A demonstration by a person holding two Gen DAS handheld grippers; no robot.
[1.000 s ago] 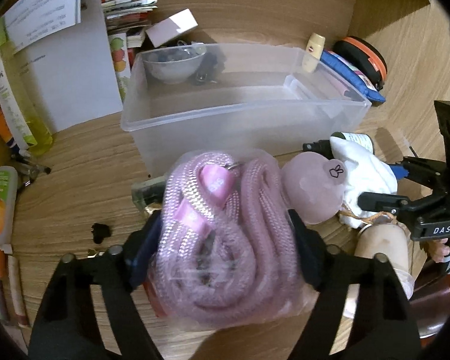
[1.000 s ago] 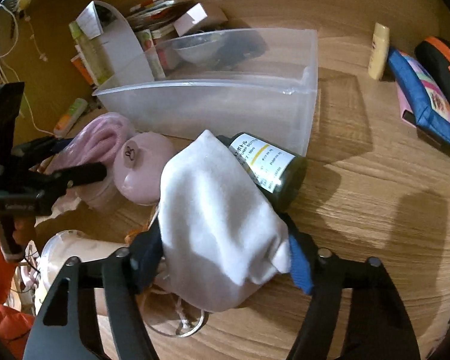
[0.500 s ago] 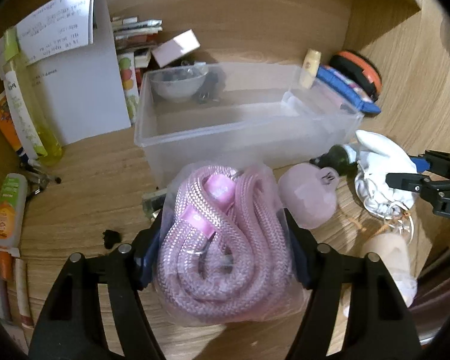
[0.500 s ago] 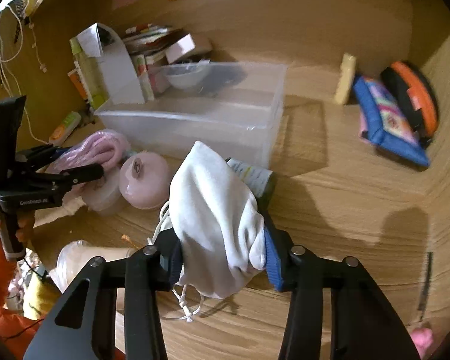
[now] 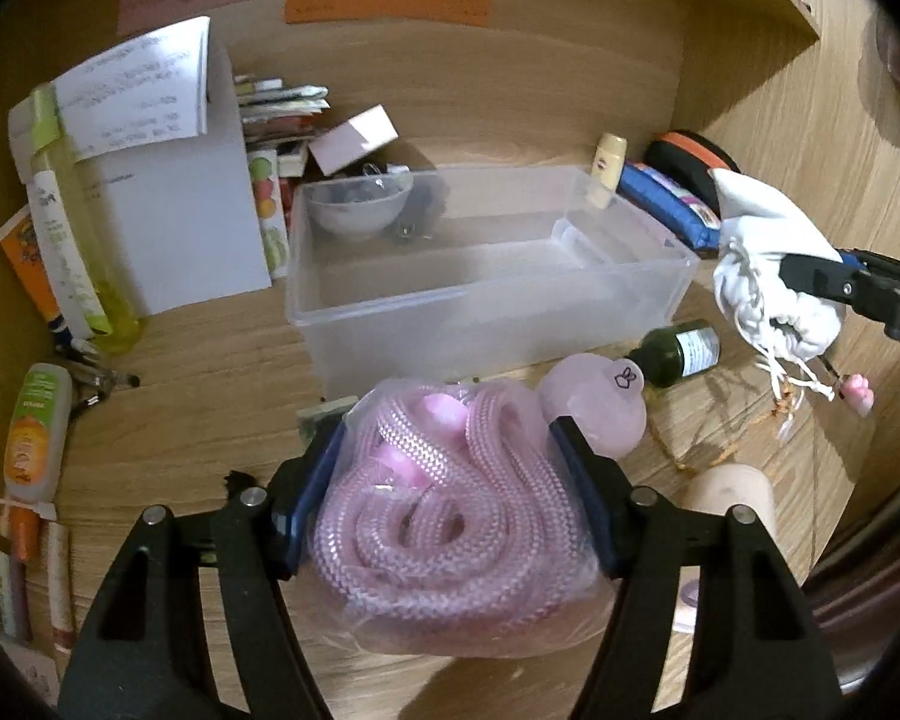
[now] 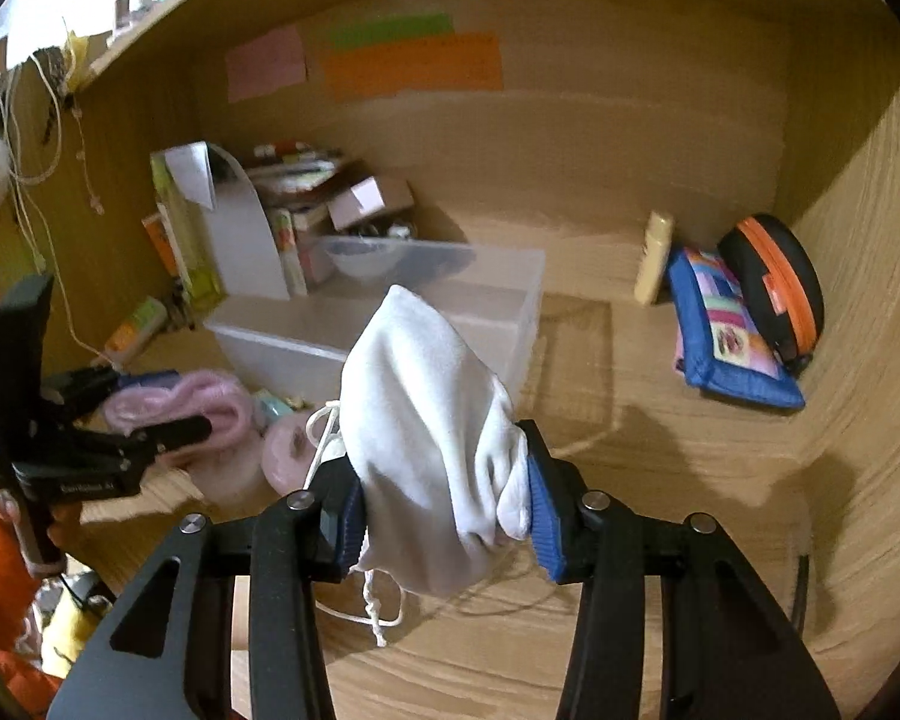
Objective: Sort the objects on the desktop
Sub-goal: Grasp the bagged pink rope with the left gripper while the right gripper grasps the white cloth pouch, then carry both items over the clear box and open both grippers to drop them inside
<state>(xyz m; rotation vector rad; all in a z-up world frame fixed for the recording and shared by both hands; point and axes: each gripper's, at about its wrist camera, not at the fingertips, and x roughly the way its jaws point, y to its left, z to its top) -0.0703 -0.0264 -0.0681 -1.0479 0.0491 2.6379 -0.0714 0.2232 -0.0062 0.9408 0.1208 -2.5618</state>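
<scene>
My left gripper (image 5: 447,498) is shut on a clear bag of coiled pink rope (image 5: 444,516), held above the desk in front of the clear plastic bin (image 5: 486,306). My right gripper (image 6: 444,492) is shut on a white drawstring pouch (image 6: 426,432), lifted off the desk to the right of the bin (image 6: 390,324). The pouch also shows in the left wrist view (image 5: 768,264), its cords hanging down. The left gripper with the rope bag shows in the right wrist view (image 6: 174,414).
A round pink case (image 5: 594,408), a green bottle (image 5: 684,351) and a beige cylinder (image 5: 732,492) lie on the desk before the bin. A bowl (image 5: 357,210) sits in the bin's back corner. A blue pouch (image 6: 732,330) and an orange-black case (image 6: 774,288) lie at the right; papers and tubes at the left.
Both grippers have risen and pulled back from the desk. The white pouch has come up off the green bottle, which now lies uncovered. The rope bag stays clamped.
</scene>
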